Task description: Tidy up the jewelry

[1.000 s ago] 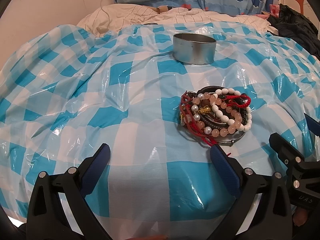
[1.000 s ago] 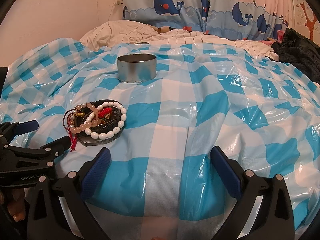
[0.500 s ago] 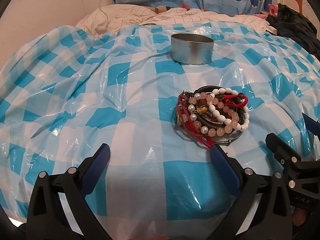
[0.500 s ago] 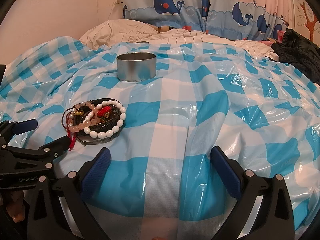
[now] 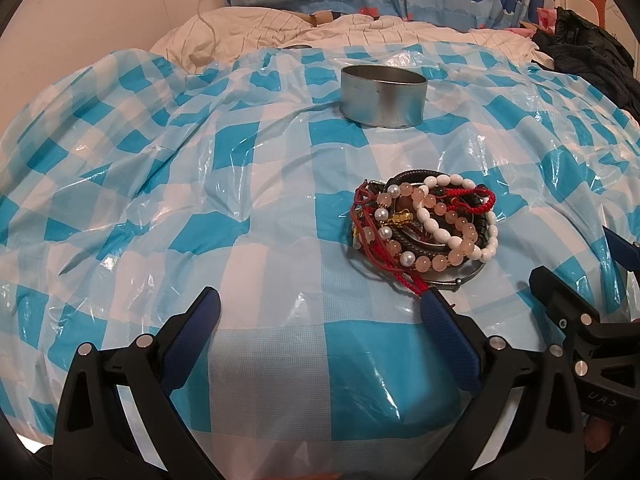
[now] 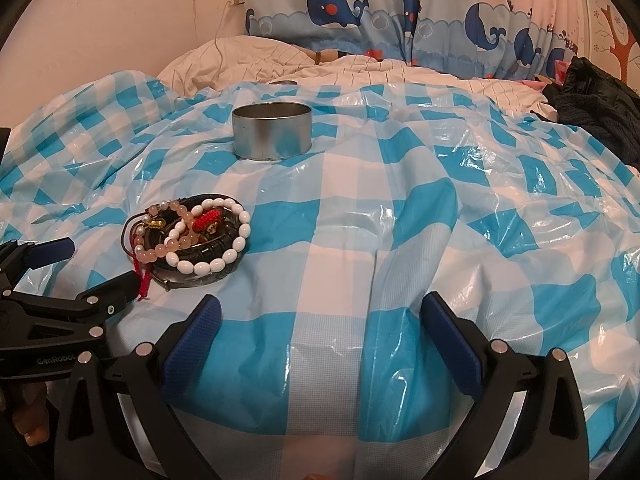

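A tangled pile of bracelets with white, pink and pearl beads, red cords and dark bangles lies on the blue-and-white checked plastic sheet; it also shows in the right wrist view. A round metal tin stands open beyond it, also in the right wrist view. My left gripper is open and empty, just short of the pile, its right fingertip by the red cord. My right gripper is open and empty, to the right of the pile.
The checked sheet covers a soft, wrinkled bed. White bedding and a whale-print curtain lie behind. Dark clothing sits at the far right. The other gripper shows at each view's edge.
The left gripper has eased forward and a little right, so the pile sits slightly closer to its right finger. The right gripper has barely moved.
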